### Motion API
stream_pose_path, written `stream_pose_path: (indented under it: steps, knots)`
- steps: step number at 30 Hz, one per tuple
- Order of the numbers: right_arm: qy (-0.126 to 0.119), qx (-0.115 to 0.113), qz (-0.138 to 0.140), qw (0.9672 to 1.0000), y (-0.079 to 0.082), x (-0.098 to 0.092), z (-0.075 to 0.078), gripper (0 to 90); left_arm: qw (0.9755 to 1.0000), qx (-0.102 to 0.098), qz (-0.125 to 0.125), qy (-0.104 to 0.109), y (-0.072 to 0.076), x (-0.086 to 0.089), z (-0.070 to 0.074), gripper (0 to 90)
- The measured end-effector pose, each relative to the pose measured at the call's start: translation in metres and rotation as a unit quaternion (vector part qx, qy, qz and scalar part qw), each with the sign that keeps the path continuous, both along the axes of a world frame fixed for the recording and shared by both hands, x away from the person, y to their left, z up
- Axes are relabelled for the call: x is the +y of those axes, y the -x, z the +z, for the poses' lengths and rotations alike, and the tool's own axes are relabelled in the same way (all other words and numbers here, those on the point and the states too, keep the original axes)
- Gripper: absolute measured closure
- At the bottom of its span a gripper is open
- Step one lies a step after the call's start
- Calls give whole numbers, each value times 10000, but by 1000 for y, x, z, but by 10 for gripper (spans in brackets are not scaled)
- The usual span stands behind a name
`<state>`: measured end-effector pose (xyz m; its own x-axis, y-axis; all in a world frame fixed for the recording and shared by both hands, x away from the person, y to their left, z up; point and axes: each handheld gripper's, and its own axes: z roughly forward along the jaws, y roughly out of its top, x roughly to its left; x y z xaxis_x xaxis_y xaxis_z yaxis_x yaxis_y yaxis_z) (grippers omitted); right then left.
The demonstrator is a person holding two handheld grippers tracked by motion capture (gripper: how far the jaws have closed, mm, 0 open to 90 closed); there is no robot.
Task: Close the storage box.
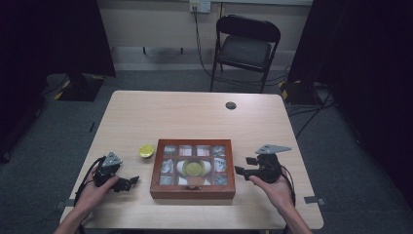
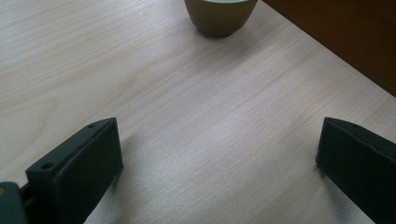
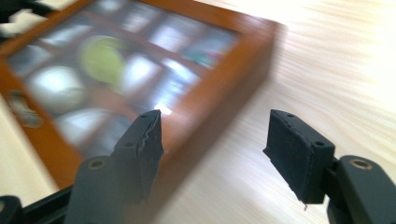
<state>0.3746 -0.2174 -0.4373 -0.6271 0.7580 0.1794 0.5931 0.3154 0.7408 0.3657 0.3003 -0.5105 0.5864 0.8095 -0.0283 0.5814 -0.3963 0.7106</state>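
Fingers: black pads of the right gripper point(image 3: 212, 154) spread wide with nothing between them; left gripper point(image 2: 217, 163) likewise spread over bare wood, gripping nothing.
Box: square brown wooden box with a glass-paned, gridded lid point(image 1: 193, 168), lying flat near the front middle of the table, lid down, small metal clasp point(image 1: 194, 185) at its near edge.
Inside the box: seen through the panes, a round green-topped thing point(image 1: 193, 168) in the centre and pale packets in the cells around (too blurred to name further).
Cup: small round yellow-green cup point(image 1: 146, 150), upright just beside the box's far left corner, apart from it; olive-brown in the left gripper view point(image 2: 220, 16), ahead of the jaws.
Right gripper, position: low at the box's right side point(image 1: 247, 171), near pad point(image 3: 142, 149) close against the right edge, far pad point(image 3: 299, 151) out over the table.
Left gripper, position: resting by the box's left front corner point(image 1: 127, 183), well short of the cup.
Table: light wooden tabletop point(image 1: 185, 114), dark round grommet point(image 1: 231, 105) at the far side.
Risk, lid: likely slip or scrape on the glass if pads close on the frame edge alone; thin purchase there.
Risk, box: likely slide leftward if pushed from the right with no brace on the left side.
Risk, cup: could be knocked over by a shifting box or a sweeping left gripper (very near the corner).
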Motion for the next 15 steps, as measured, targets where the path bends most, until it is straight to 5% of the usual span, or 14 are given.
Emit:
stream_pose_path:
  steps: [7, 15]
  knots:
    - [213, 297, -699, 9969, -5, -40, -25, 284, 10000, 1, -1, -2, 0, 0, 0, 0]
    - [829, 500, -1388, 9856, -15, -62, -47, 227, 10000, -1, 1, -2, 0, 0, 0, 0]
